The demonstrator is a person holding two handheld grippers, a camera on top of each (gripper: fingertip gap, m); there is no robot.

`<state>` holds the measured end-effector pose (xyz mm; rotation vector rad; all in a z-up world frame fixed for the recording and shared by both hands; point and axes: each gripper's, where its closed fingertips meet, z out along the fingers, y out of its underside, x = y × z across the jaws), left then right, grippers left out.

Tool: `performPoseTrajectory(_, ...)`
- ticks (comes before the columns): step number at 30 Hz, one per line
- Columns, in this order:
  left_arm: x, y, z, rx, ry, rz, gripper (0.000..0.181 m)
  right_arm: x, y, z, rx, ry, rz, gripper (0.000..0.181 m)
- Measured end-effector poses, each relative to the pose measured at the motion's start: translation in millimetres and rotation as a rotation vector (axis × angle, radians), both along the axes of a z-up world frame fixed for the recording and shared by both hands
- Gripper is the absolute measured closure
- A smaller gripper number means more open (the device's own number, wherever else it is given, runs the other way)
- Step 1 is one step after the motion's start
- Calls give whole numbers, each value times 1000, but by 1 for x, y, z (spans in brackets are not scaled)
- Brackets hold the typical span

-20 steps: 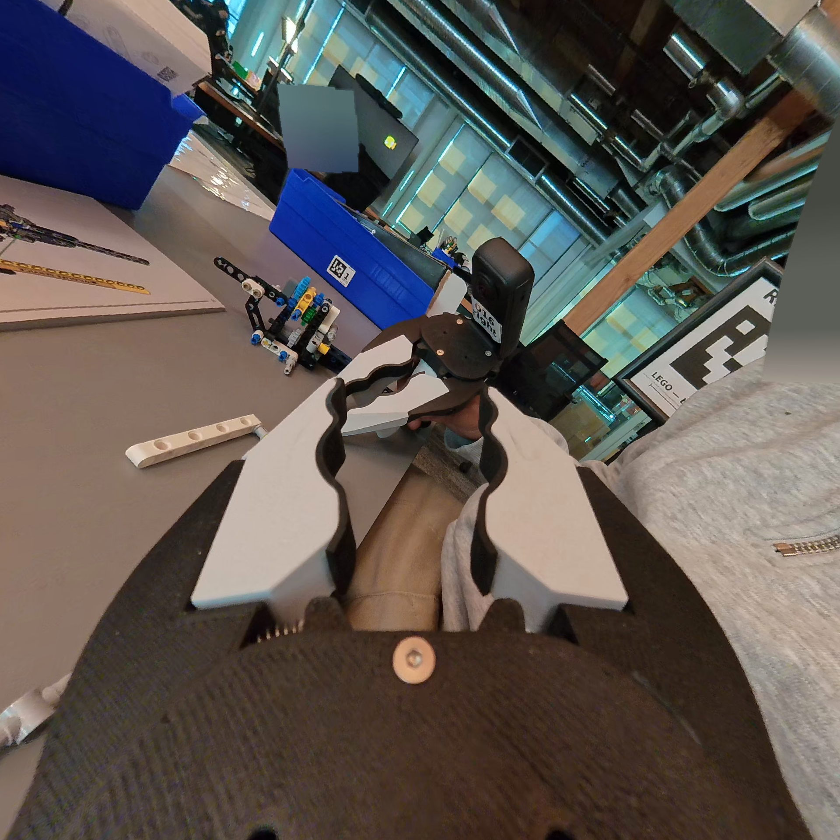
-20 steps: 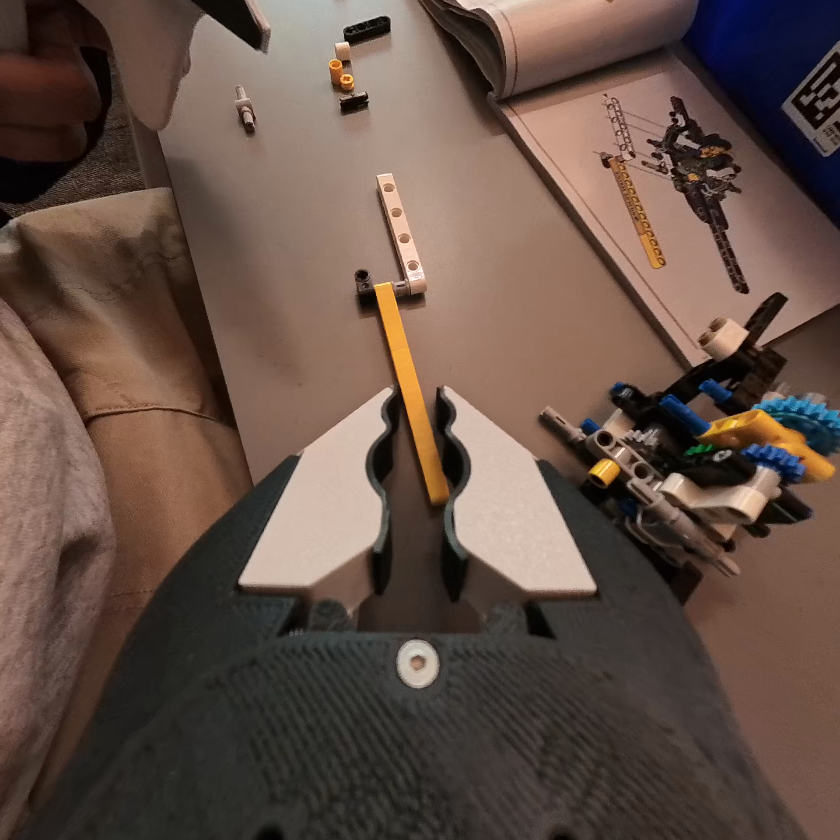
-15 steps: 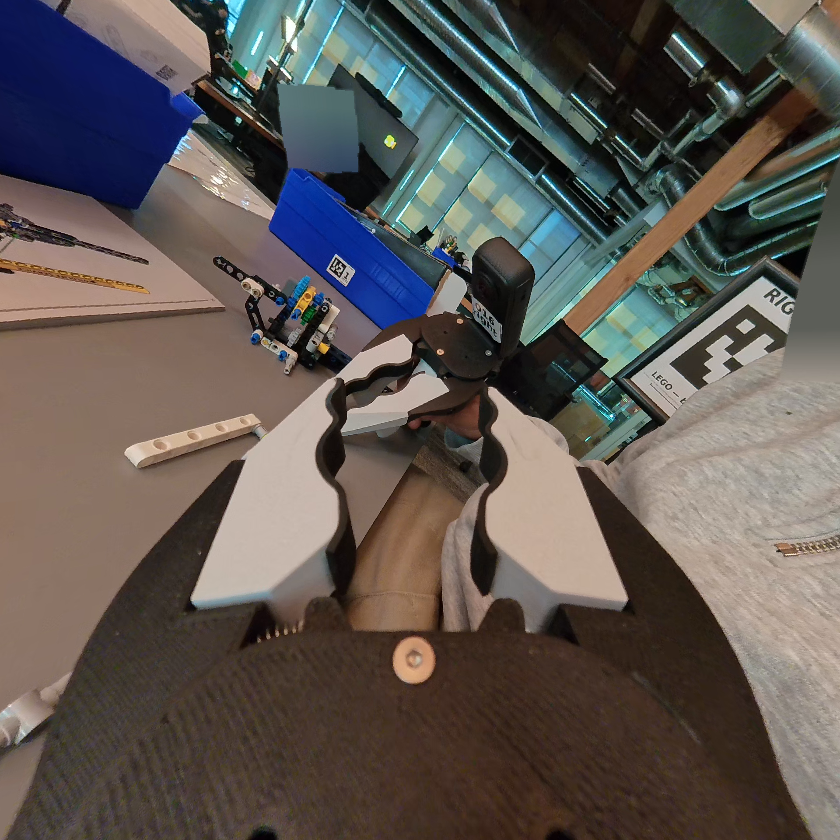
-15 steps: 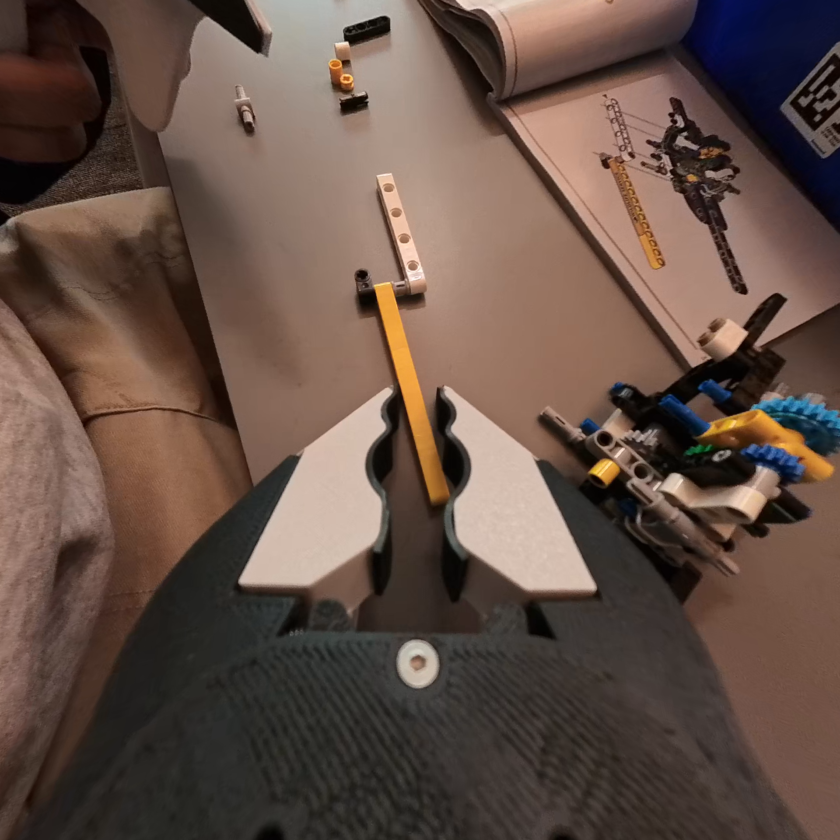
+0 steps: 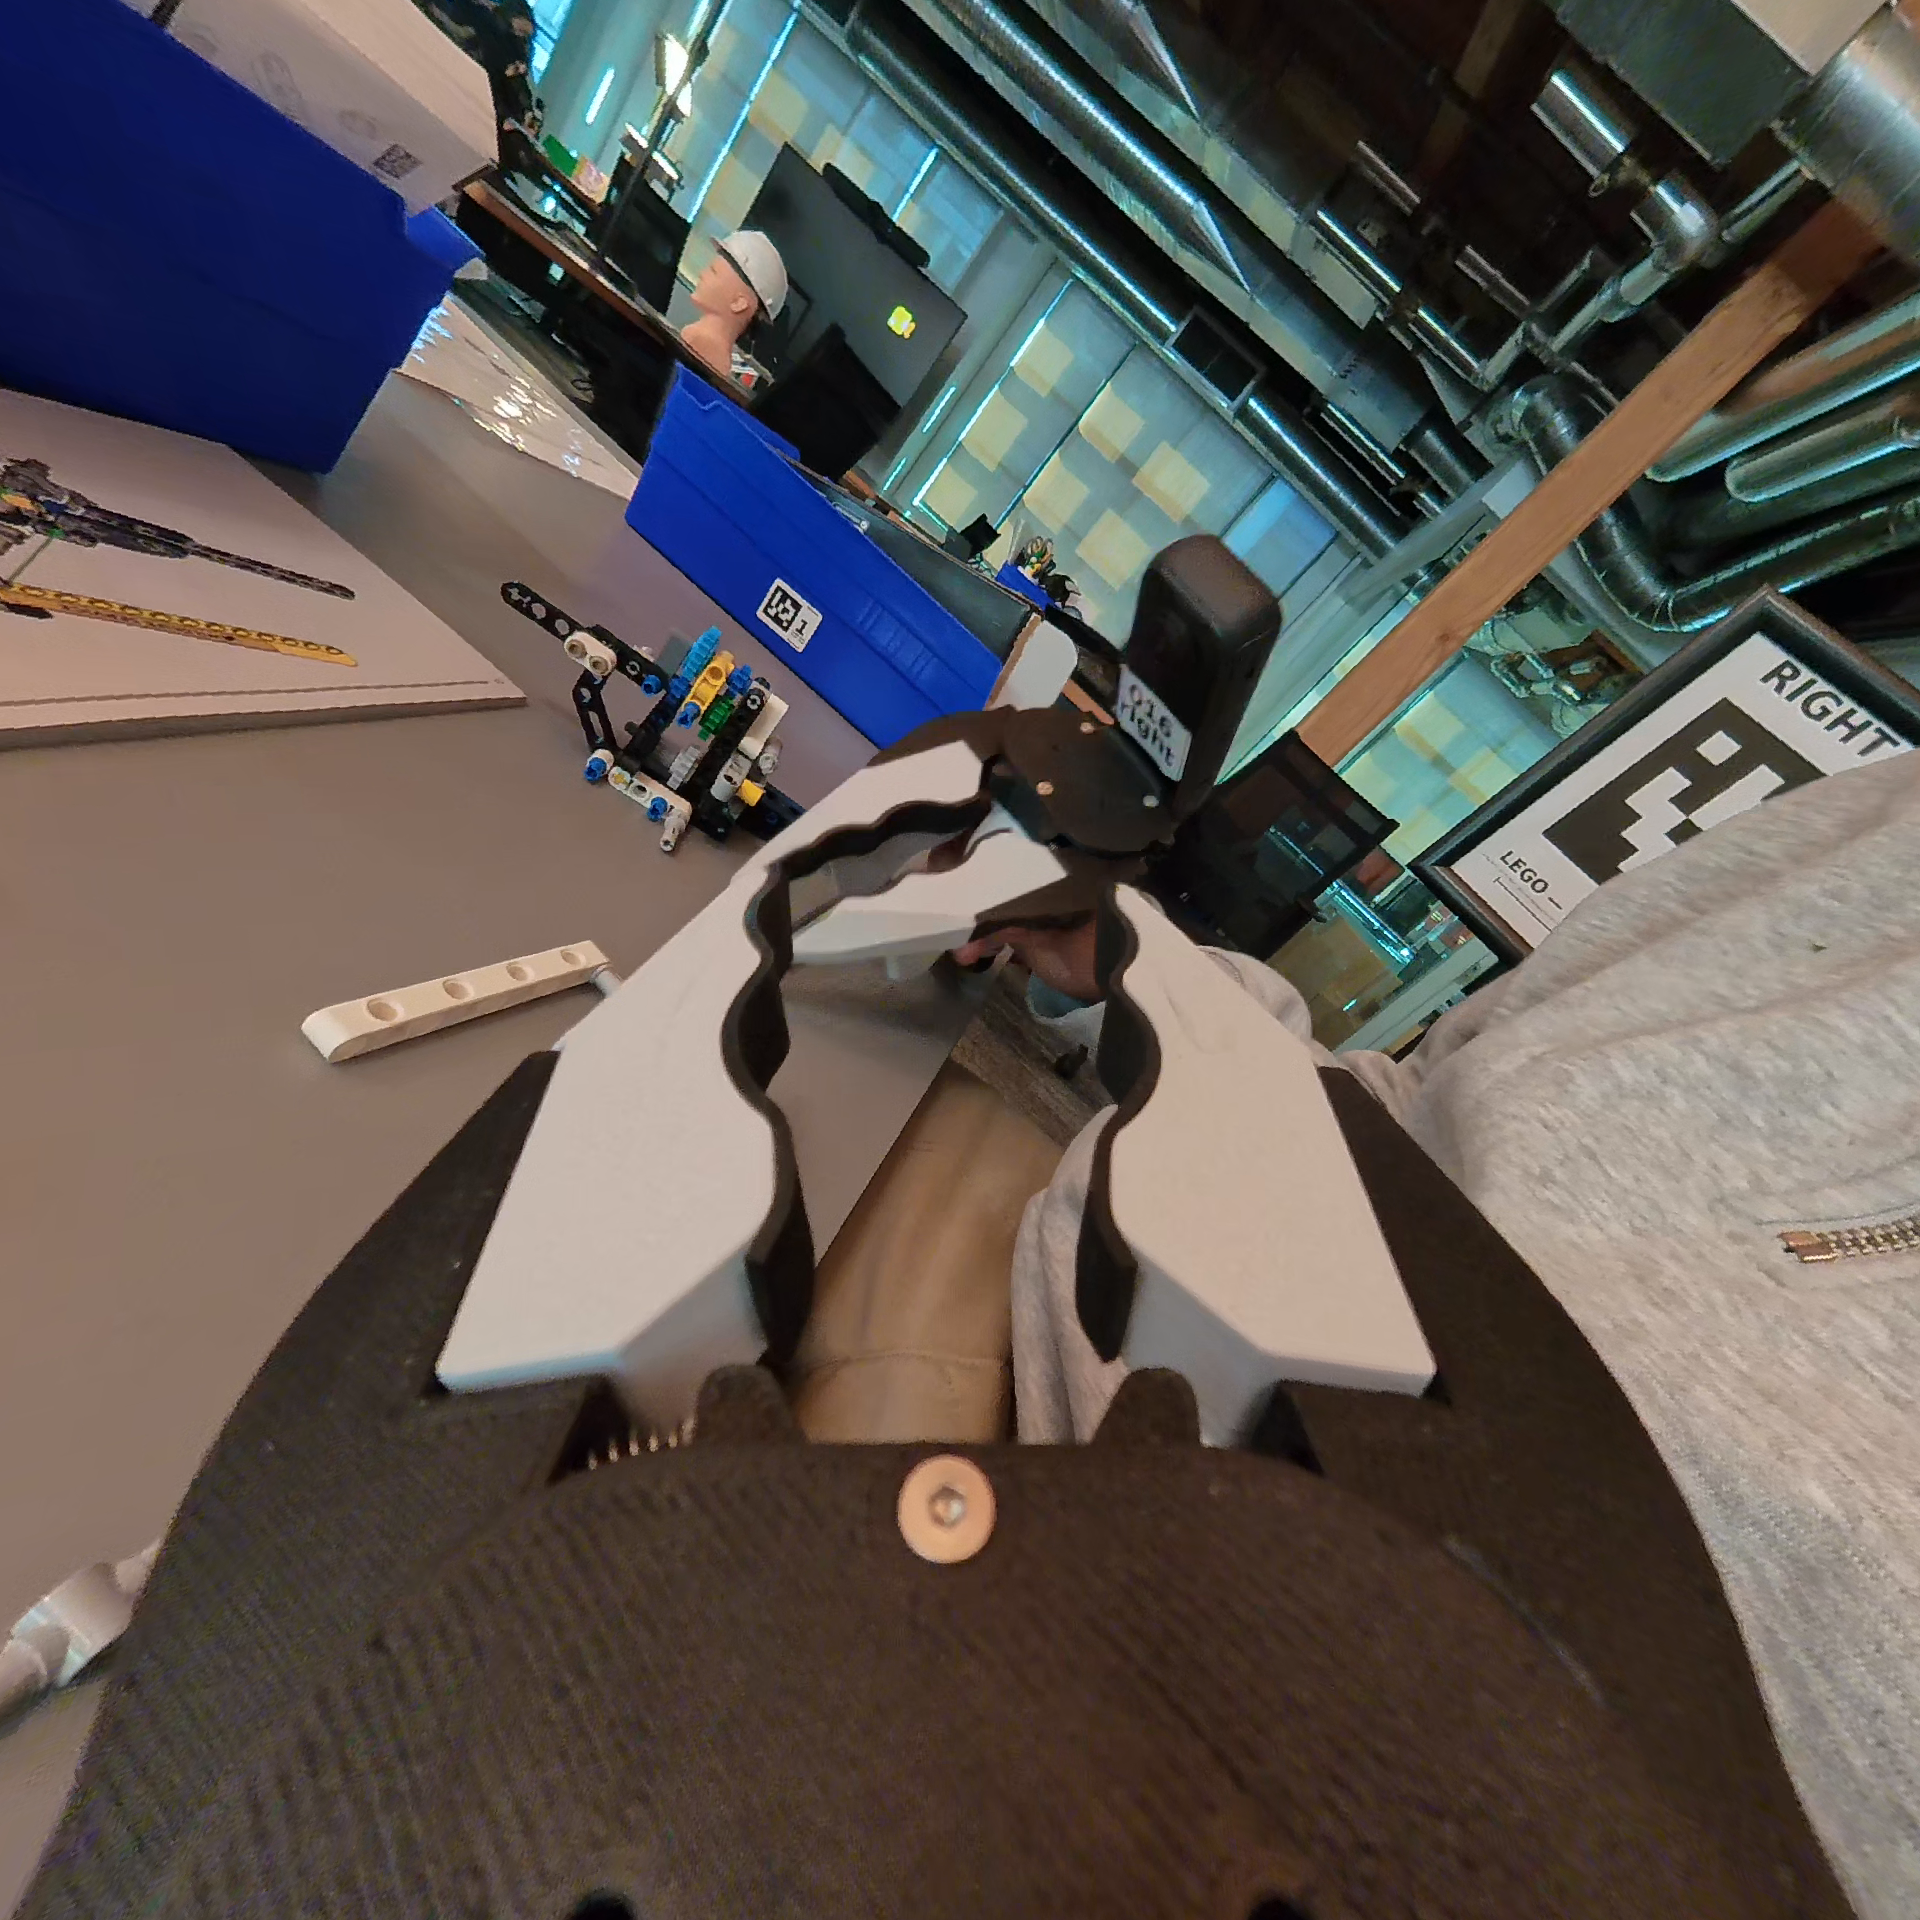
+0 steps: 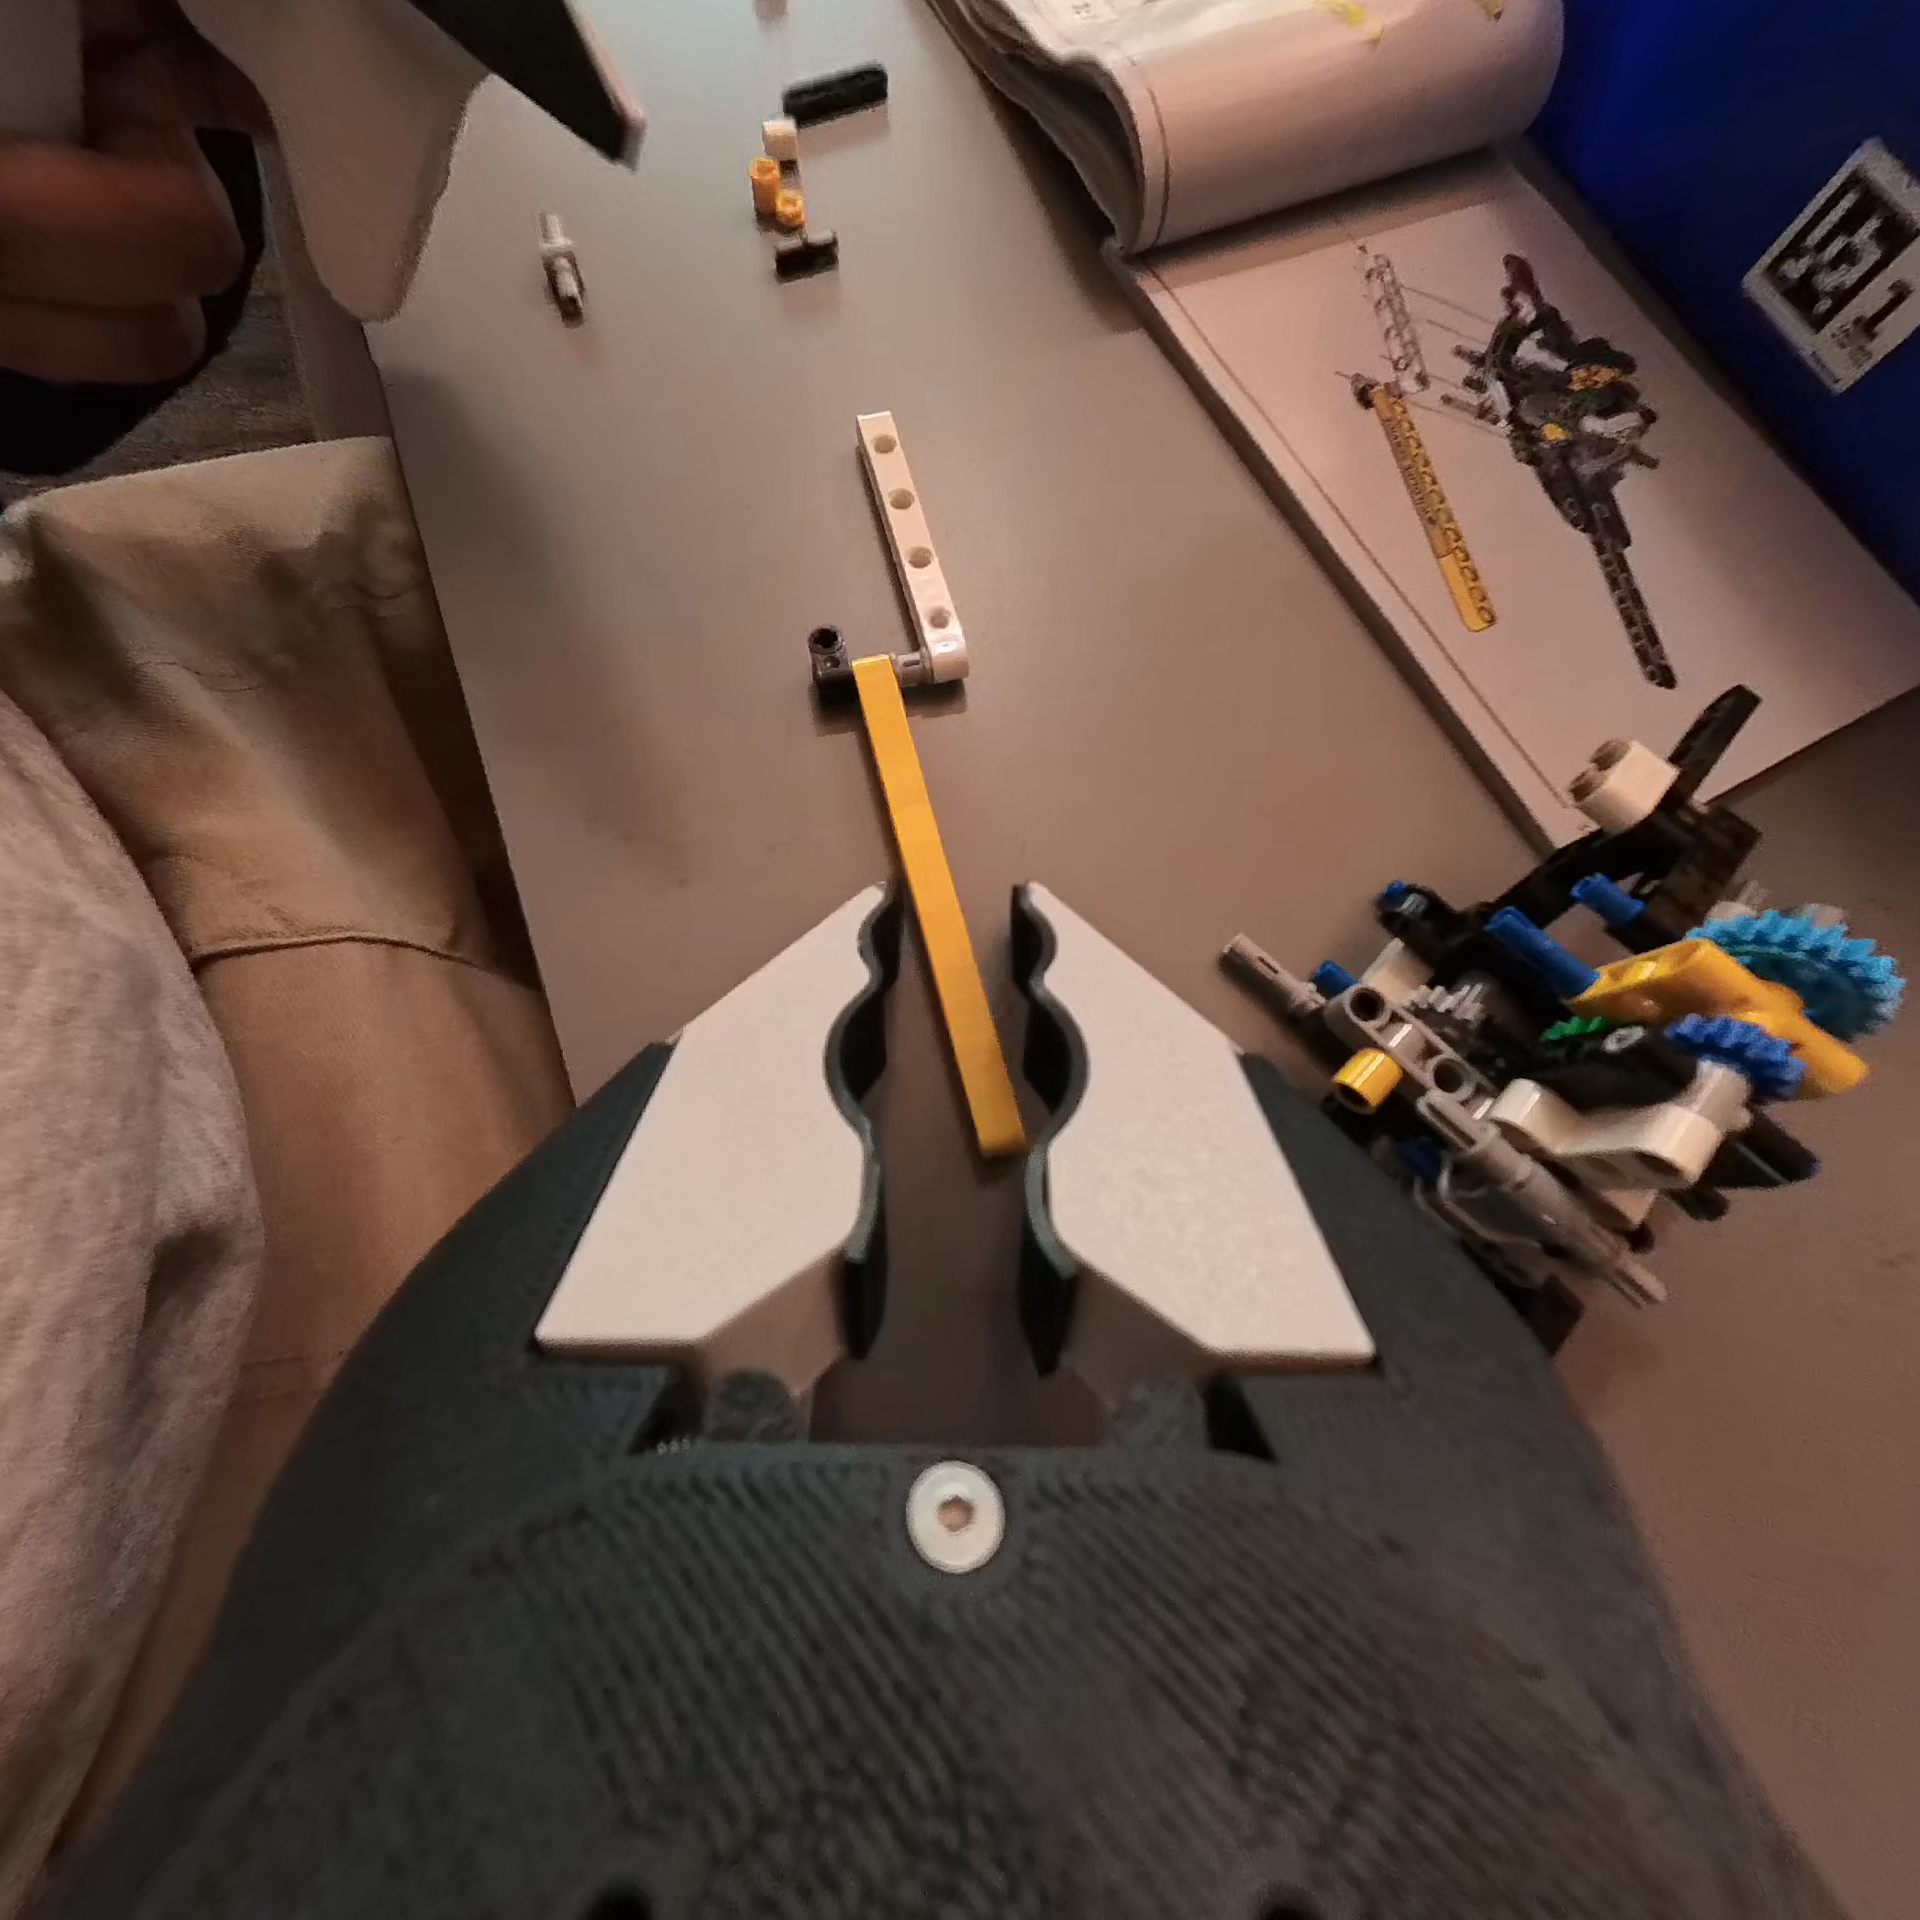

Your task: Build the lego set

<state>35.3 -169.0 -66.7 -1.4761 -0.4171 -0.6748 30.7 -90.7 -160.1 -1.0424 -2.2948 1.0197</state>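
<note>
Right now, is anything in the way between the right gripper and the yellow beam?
Nothing visible. The yellow beam already lies between the open fingers of the right gripper, near the right-hand finger. The partly built model stands off to the side, clear of the beam.

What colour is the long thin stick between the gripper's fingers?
Yellow. The long beam shows best in the right wrist view.
</note>
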Motion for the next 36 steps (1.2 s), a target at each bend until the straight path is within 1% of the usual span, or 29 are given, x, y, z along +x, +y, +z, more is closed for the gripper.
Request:
performPoseTrajectory(1,-1,0,0,0,1,4,124,-1,0,5,-11,31,-1,162)
performPoseTrajectory(2,-2,0,0,2,3,8,124,-2,-1,13,-35,64,-3,162)
performPoseTrajectory(5,-4,-1,0,2,11,23,125,-8,3,42,-140,154,-41,154)
performPoseTrajectory(7,-7,0,0,-4,17,43,134,-13,14,61,-200,230,-95,149)
performPoseTrajectory(10,-8,1,4,7,57,58,137,-20,38,94,-258,395,-216,141)
performPoseTrajectory(12,-10,3,6,11,89,78,140,-23,54,111,-238,504,-291,133)
performPoseTrajectory(14,-14,5,6,9,107,101,145,-24,67,120,-177,587,-352,128)
performPoseTrajectory(15,-16,6,8,9,115,109,153,-25,73,124,-149,623,-385,127)
performPoseTrajectory(16,-17,7,10,14,132,109,176,-25,78,126,-128,655,-417,124)
performPoseTrajectory(17,-20,8,13,9,153,130,181,-26,83,129,-114,682,-446,118)
performPoseTrajectory(18,-30,9,12,-32,183,196,181,-26,87,131,-107,700,-470,118)
performPoseTrajectory(20,-45,11,17,-84,293,306,181,-29,95,137,-102,722,-528,119)
performPoseTrajectory(22,-56,14,25,-126,406,386,181,-30,103,147,-105,741,-573,123)
performPoseTrajectory(25,-72,18,35,-178,556,495,181,-26,105,156,-166,732,-583,141)
performPoseTrajectory(26,-76,20,37,-191,593,517,181,-24,103,156,-173,729,-564,151)
performPoseTrajectory(28,-76,26,38,-196,650,498,181,-19,101,151,-165,723,-538,181)
performPoseTrajectory(30,-74,32,33,-225,711,480,181,-13,103,147,-177,709,-551,181)
performPoseTrajectory(32,-76,36,29,-257,788,509,181,-11,98,141,-160,682,-528,181)
performPoseTrajectory(33,-78,35,29,-257,831,556,181,-9,99,141,-133,687,-534,181)
performPoseTrajectory(35,-90,25,37,-229,920,739,181,-6,98,145,-79,721,-534,181)
performPoseTrajectory(36,-91,21,38,-228,963,787,181,-4,96,147,-60,741,-527,181)
